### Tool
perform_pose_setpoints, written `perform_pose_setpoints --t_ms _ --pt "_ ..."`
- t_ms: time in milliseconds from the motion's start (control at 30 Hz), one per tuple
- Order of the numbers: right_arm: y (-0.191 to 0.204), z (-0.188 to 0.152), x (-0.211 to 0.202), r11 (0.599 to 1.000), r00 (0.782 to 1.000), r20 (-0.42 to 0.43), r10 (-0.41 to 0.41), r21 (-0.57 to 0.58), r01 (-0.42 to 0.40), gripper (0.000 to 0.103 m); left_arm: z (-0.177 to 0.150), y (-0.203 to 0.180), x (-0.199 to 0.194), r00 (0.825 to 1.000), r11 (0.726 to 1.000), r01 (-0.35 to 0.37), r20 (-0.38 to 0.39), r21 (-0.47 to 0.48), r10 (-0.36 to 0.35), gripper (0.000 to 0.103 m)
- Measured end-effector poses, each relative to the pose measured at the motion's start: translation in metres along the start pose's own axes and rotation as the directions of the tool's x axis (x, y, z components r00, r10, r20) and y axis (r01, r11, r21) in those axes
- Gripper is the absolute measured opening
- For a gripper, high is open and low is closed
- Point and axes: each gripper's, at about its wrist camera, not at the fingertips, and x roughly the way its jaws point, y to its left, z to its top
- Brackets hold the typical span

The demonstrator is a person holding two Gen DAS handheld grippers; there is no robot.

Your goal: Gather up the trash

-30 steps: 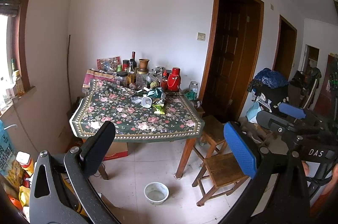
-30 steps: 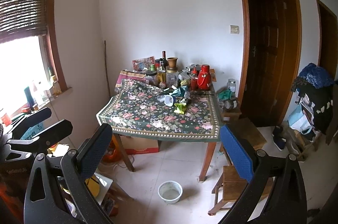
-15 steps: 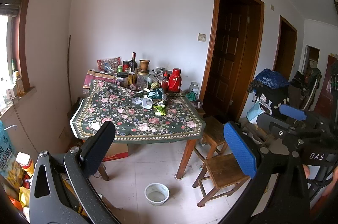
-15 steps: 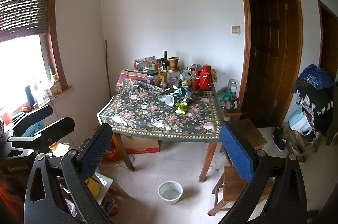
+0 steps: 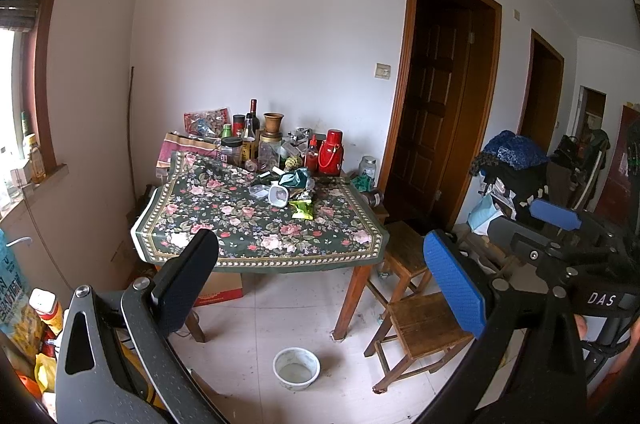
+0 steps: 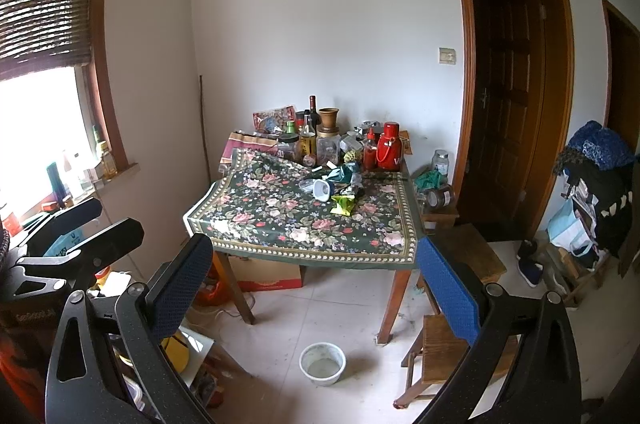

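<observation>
Trash lies on a table with a floral cloth: a green wrapper, a tipped white cup and crumpled teal and dark wrappers. My left gripper is open and empty, well short of the table. My right gripper is open and empty, also far from the table. The right gripper also shows at the right of the left wrist view, and the left gripper shows at the left of the right wrist view.
Bottles, jars and a red thermos crowd the table's back edge. A white bowl sits on the tiled floor in front. Wooden stools stand right of the table. A cardboard box lies underneath. Clutter fills the left corner.
Both views have shifted very slightly toward the table. Both grippers stay open and empty.
</observation>
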Motion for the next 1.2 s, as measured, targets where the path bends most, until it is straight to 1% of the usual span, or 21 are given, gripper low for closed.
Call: perform_pose_setpoints --t_ms 367,667,933,1067,1200 --pt "-0.002 0.002 0.005 1.0 1.0 0.003 0.005 -0.001 -0.005 0.101 0.003 -0.005 0.013 1.0 1.0 -0.018 -0.001 0.0 0.018 0.103" --pt "-0.031 0.01 0.018 1.0 1.0 0.014 0.016 -0.001 -0.016 0.101 0.008 -0.025 0.044 0.999 0.999 -0.046 0.007 -0.001 0.046 0.103" --pt "-0.063 0.022 0.04 1.0 1.0 0.0 0.022 -0.005 -0.022 0.101 0.017 -0.044 0.084 0.996 0.996 -0.09 -0.006 -0.005 0.09 0.103" --pt "-0.073 0.027 0.06 1.0 1.0 -0.023 0.011 -0.001 -0.011 0.101 0.022 -0.044 0.11 0.995 0.995 -0.098 -0.038 -0.004 0.098 0.103" --pt "-0.082 0.032 0.085 1.0 0.999 -0.042 -0.002 0.018 0.003 0.101 0.027 -0.034 0.143 0.992 0.994 -0.108 -0.067 -0.014 0.107 0.103"
